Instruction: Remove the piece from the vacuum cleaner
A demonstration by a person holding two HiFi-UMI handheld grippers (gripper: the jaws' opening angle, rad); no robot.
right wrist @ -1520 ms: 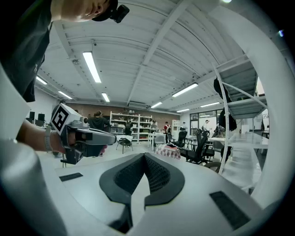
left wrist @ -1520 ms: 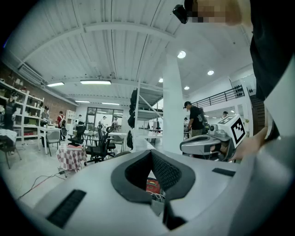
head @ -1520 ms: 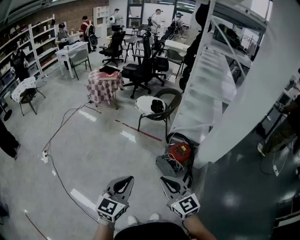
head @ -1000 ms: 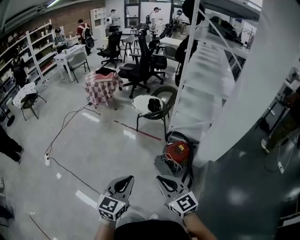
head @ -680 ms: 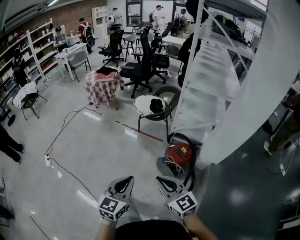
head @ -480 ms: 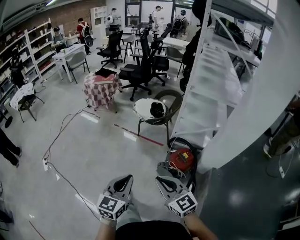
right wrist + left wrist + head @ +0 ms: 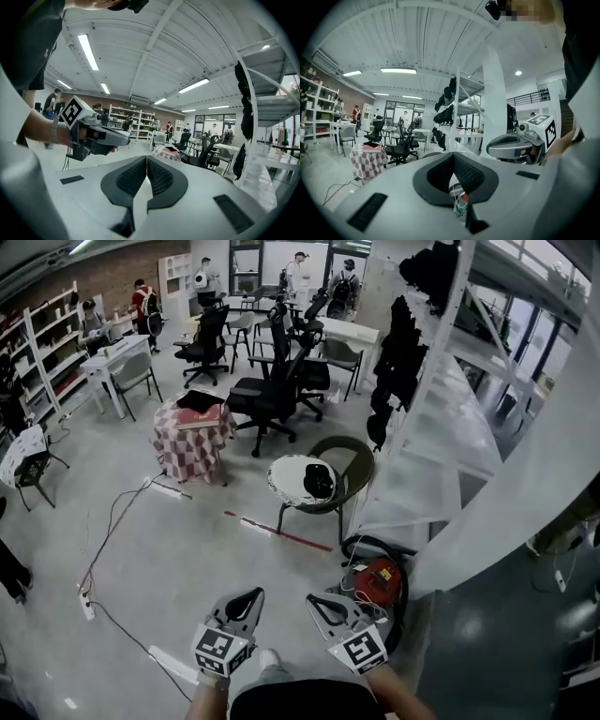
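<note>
The vacuum cleaner is a red canister on the floor at the foot of the white staircase, with a black hose looped around it and pale cord on top. I cannot make out which piece comes off. My left gripper and right gripper hang side by side low in the head view, both shut and empty. The right one is just left of the vacuum, apart from it. In the left gripper view the jaws meet, and a sliver of the red vacuum shows below them. In the right gripper view the jaws are also together.
A round chair with a white cushion and a dark object stands beyond the vacuum. A checked-cloth table, office chairs and the staircase lie further off. Cables and a red tape line cross the floor. People stand at the back.
The head view has moved forward and right: the vacuum now lies closer, right beside my right gripper. Both grippers kept their place in the view and stayed shut.
</note>
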